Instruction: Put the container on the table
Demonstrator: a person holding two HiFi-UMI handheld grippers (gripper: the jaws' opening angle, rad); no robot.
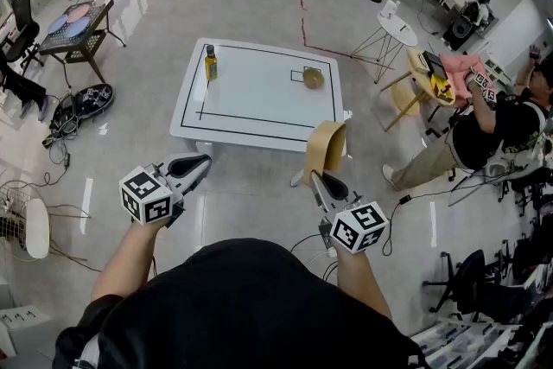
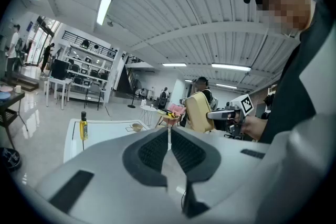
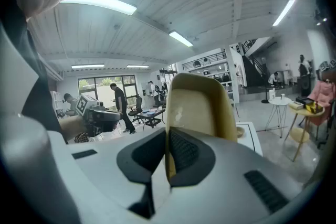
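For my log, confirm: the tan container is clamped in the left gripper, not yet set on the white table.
Wrong gripper: the right gripper view shows the right gripper clamping the tan container; the left gripper is shut on nothing. The rest stands: it is not yet on the white table.

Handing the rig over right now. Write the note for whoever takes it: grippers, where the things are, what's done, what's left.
Left gripper: jaws together, empty, in the air.
Right gripper: shut on the rim of the tan container, held on edge in the air, not yet set down.
White table lies ahead, with a yellow bottle near its left edge and a small bowl towards its right.
Done: container gripped. Left: bring it over a bare spot, set it down, release.
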